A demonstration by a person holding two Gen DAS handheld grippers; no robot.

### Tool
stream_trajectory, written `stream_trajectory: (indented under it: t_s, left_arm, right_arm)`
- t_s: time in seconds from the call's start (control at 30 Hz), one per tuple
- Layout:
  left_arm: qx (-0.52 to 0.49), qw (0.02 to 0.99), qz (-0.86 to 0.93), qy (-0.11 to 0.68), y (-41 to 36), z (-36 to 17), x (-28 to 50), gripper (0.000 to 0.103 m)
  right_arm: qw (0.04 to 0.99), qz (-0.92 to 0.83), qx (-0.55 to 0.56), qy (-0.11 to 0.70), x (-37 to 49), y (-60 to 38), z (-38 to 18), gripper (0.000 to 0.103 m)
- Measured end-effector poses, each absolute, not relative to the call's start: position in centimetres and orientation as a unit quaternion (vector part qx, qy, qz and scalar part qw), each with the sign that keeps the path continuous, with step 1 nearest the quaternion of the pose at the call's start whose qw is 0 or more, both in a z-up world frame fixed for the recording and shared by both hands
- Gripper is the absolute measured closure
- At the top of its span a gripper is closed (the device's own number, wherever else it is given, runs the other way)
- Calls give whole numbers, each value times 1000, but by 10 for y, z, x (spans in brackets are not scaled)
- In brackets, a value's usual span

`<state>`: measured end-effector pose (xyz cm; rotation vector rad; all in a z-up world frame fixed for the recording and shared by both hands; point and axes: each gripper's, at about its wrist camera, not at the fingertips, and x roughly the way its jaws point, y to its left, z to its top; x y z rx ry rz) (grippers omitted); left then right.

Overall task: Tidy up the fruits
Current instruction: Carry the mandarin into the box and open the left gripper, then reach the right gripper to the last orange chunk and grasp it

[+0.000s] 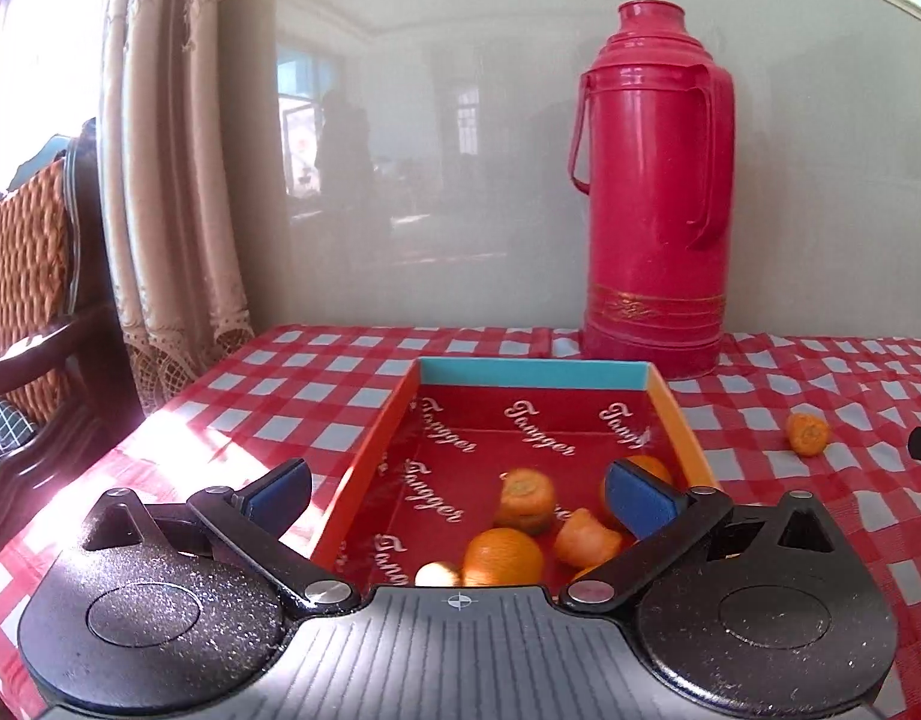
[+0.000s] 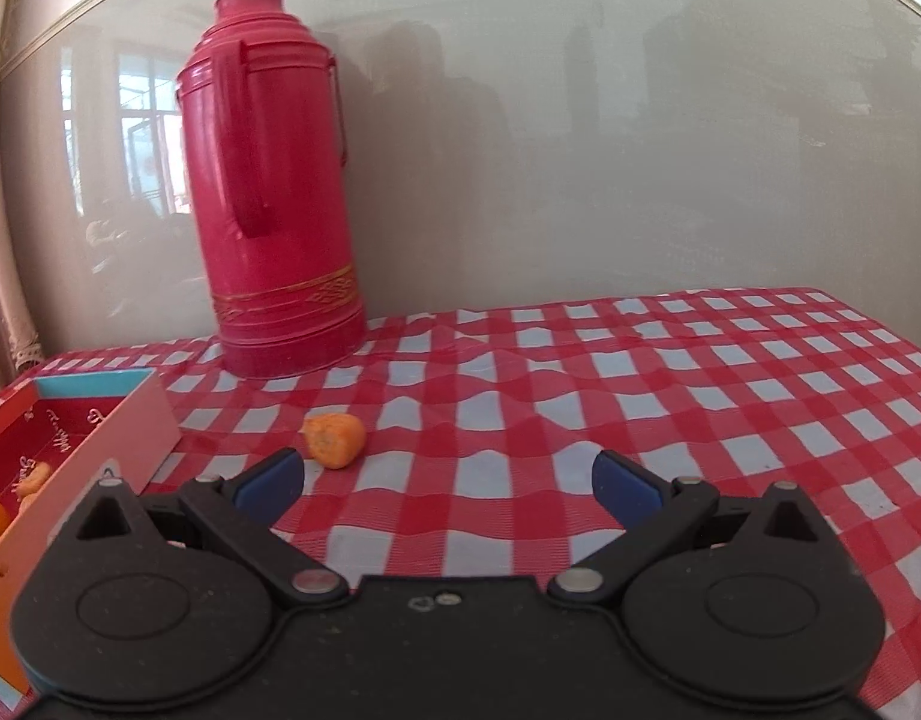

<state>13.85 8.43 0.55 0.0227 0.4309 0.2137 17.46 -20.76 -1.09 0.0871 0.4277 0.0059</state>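
Note:
A shallow red box [image 1: 670,408] with orange walls and a blue far wall sits on the checked tablecloth. Inside it lie an orange [image 1: 502,558] and several orange carrot-like pieces [image 1: 523,498]. My left gripper [image 1: 457,498] is open and empty, hovering over the box's near end. One loose orange piece [image 2: 334,440] lies on the cloth right of the box; it also shows in the left wrist view [image 1: 808,433]. My right gripper [image 2: 448,483] is open and empty, just behind and to the right of that piece. The box shows at the left of the right wrist view [image 2: 136,420].
A tall red thermos [image 1: 655,192] stands against the wall behind the box, also in the right wrist view [image 2: 274,192]. A wooden chair with a wicker back [image 1: 28,276] and a curtain [image 1: 166,180] are left of the table. Red-checked tablecloth [image 2: 670,396] stretches to the right.

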Motion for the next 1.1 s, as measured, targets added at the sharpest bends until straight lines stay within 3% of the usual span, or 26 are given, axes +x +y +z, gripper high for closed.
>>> stream_trajectory:
  t_s: [0.37,0.47,0.6,0.97,1.03,1.07,1.1]
  left_arm:
    - [-8,966,171,194,129,3,121,0]
    - [-26,962,207,178,152,5,114,0]
    - [-56,954,230,182,182,1,107,0]
    - [-77,937,265,214,221,-16,107,0]
    - [-75,937,264,216,222,-17,106,0]
    - [-74,937,264,215,223,-17,106,0]
    - [-74,937,264,216,223,-17,106,0]
  right_arm:
    - [977,33,34,209,198,-173,-7,8]
    - [975,36,23,217,210,-162,-10,13]
    - [971,38,10,236,230,-149,-14,37]
    - [950,0,5,311,272,-140,-34,45]
    - [949,0,13,316,276,-143,-35,54]
    - [949,-3,9,314,275,-144,-35,74]
    - [950,1,9,312,275,-145,-34,78]
